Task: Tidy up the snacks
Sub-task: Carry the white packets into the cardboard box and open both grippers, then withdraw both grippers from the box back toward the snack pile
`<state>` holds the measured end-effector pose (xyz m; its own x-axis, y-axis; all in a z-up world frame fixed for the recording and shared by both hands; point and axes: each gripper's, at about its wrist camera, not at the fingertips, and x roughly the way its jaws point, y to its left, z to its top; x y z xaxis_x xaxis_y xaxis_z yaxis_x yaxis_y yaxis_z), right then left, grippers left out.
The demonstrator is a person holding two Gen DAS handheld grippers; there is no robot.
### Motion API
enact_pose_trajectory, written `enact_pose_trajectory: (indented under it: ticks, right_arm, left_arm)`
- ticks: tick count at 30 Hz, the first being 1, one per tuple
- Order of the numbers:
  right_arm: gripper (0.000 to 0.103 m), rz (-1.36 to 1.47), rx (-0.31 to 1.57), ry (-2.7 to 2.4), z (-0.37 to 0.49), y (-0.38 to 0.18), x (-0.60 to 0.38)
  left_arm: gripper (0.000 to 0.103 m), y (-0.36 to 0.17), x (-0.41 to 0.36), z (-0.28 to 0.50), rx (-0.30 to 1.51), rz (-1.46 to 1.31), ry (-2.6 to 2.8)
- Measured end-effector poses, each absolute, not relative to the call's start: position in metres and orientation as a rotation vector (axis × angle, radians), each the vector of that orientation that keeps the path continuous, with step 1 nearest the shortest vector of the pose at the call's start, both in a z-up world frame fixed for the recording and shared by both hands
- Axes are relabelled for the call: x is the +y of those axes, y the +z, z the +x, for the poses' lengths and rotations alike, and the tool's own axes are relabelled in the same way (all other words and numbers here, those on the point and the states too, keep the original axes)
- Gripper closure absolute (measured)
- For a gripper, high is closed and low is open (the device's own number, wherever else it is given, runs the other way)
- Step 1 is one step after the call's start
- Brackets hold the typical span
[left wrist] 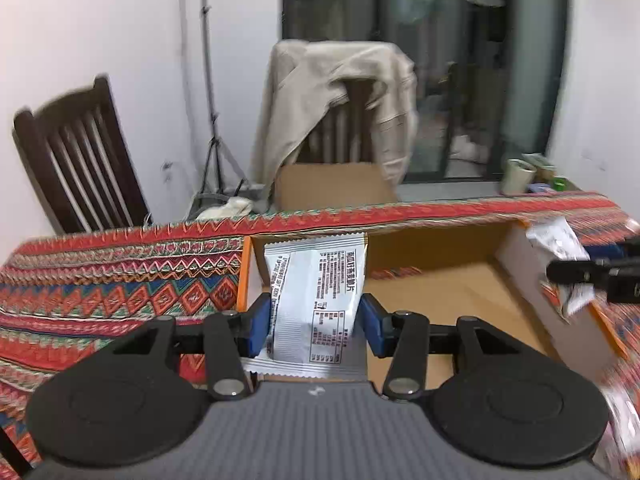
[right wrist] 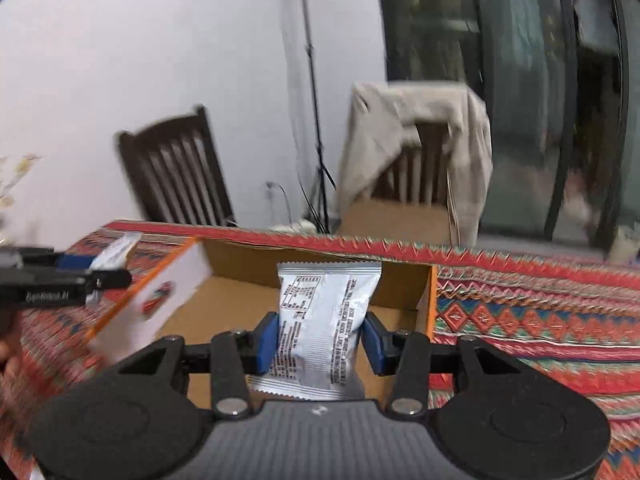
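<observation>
Two snack packets carried over the box (left wrist: 460,280)

Left tongs (left wrist: 312,324) and right tongs (right wrist: 320,340) each pinch a silver packet (left wrist: 316,292) — (right wrist: 324,312) — poised above the box, likely for dropping in.

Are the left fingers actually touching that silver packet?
Touching. The left wrist view shows both blue fingers pressed against the packet, pinching its sides.

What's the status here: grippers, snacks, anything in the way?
Left gripper shut on a packet. Right gripper shut on another packet. Both over the open box. Nothing in the way.
</observation>
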<state>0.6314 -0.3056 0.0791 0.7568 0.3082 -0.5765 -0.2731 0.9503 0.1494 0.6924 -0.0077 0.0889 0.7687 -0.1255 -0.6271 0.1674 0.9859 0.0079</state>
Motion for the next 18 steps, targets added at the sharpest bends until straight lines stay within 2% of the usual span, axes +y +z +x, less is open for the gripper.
enact_pose_trajectory:
  ticks: [4,6,7,8,9,10,12,18]
  right_arm:
    - [0.059,0.042,0.754,0.237,0.711,0.047,-0.292]
    - [0.059,-0.008,0.798,0.182,0.734,0.03,-0.285]
    - [0.059,-0.042,0.816,0.155,0.743,0.022,-0.282]
    - [0.061,-0.058,0.832,0.135,0.75,0.015,-0.28]
    - [0.058,-0.08,0.826,0.139,0.754,0.011,-0.279]
    - [0.055,-0.089,0.831,0.145,0.756,0.01,-0.278]
    - [0.035,-0.112,0.84,0.182,0.759,0.008,-0.274]
    - [0.035,-0.167,0.846,0.23,0.762,0.008,-0.267]
  left_arm:
    - [0.055,0.062,-0.024,0.744,0.731,0.137,-0.14]
    - [0.051,0.048,-0.029,0.759,0.752,0.177,-0.129]
    - [0.045,0.041,-0.029,0.764,0.765,0.191,-0.122]
    - [0.045,0.036,-0.03,0.766,0.789,0.203,-0.112]
    - [0.043,0.036,-0.032,0.764,0.789,0.215,-0.117]
    - [0.036,0.037,-0.03,0.761,0.786,0.202,-0.117]
    - [0.034,0.036,-0.031,0.756,0.791,0.186,-0.117]
    - [0.034,0.036,-0.033,0.746,0.803,0.179,-0.088]
